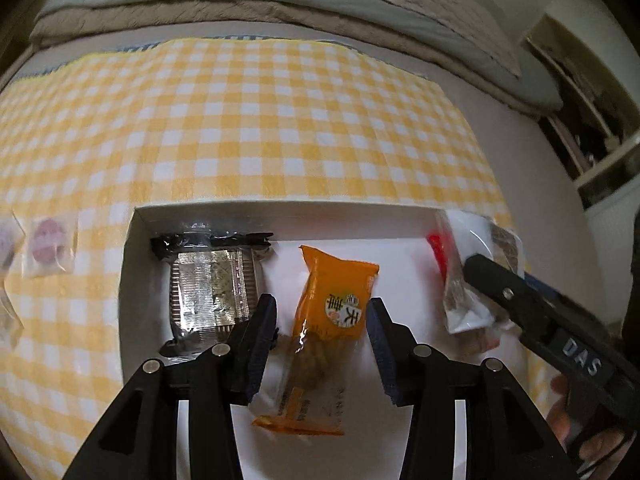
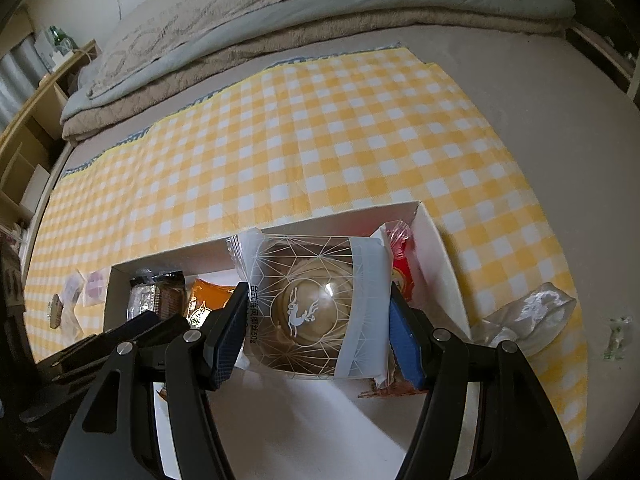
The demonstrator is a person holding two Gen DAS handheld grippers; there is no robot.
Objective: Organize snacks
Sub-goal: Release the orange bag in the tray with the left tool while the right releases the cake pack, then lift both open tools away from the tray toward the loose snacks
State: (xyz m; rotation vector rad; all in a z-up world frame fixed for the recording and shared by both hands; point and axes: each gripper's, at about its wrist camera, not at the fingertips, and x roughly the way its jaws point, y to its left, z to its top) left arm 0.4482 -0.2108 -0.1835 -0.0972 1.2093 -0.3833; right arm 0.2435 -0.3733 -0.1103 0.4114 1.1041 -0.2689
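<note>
Sorting the snacks into one container explains the layout: a shallow white box [image 1: 132,280] sits on the yellow checked cloth [image 1: 240,120] spread over the bed, and packets are being lined up side by side inside it. A silver foil pack [image 1: 212,284] lies at the box's nine o'clock side, and an orange packet [image 1: 332,308] lies next to it, toward the middle.

The left gripper [image 1: 322,320] hangs over the orange packet with its fingers [image 1: 262,340] parted a little and clear of the wrapper on both sides, so the packet appears to rest on the box floor rather than in a grip.

The right gripper [image 2: 318,328] has its fingers [image 2: 228,336] pressed against both edges of a round cake in a clear wrapper with a rabbit print [image 2: 312,304], held flat, probably so it can go down in the free space at the three o'clock side, next to a red packet [image 2: 402,276].

Two pale sachets [image 1: 48,244] wait on the cloth at nine o'clock, outside the box, likely next to be filed.
</note>
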